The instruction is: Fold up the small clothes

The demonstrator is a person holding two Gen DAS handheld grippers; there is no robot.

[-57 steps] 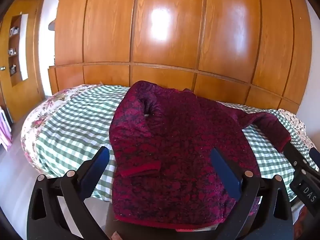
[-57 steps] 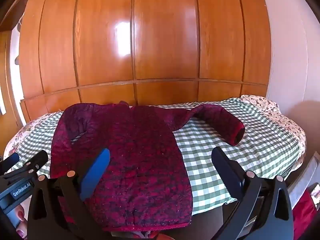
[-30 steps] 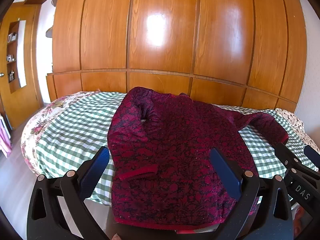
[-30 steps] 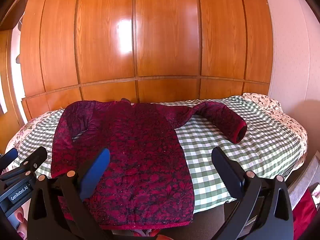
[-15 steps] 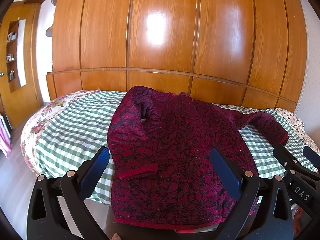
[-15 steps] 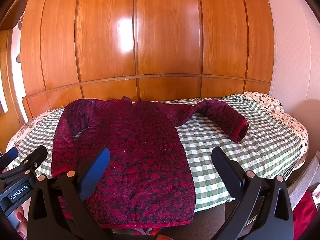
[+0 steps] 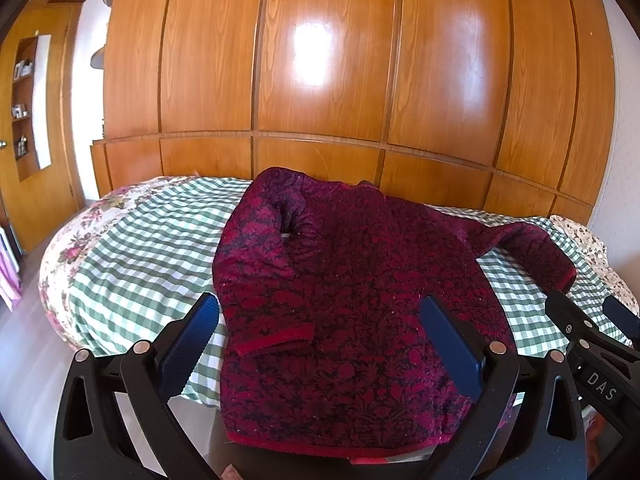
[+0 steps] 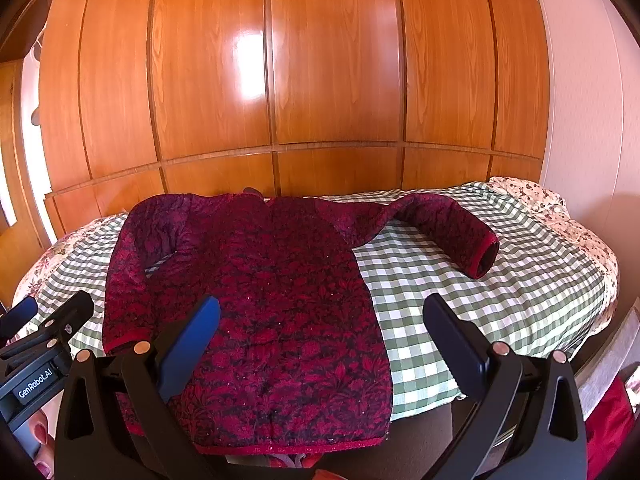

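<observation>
Nearest, the black left gripper (image 7: pixel 318 338) and black right gripper (image 8: pixel 320 338), two in all, hang released with blue pads wide apart, their lower frames cut off. Beyond lies one dark red quilted floral jacket (image 8: pixel 260 300) flat on the green-checked bedcover (image 8: pixel 460 300), its hem partly hidden. Farthest are glossy wooden wall panels (image 7: pixel 328 80).

The right gripper (image 7: pixel 600 384) body reads "DAS"; the left gripper (image 8: pixel 36 380) body reads "GenRobot.AI".
</observation>
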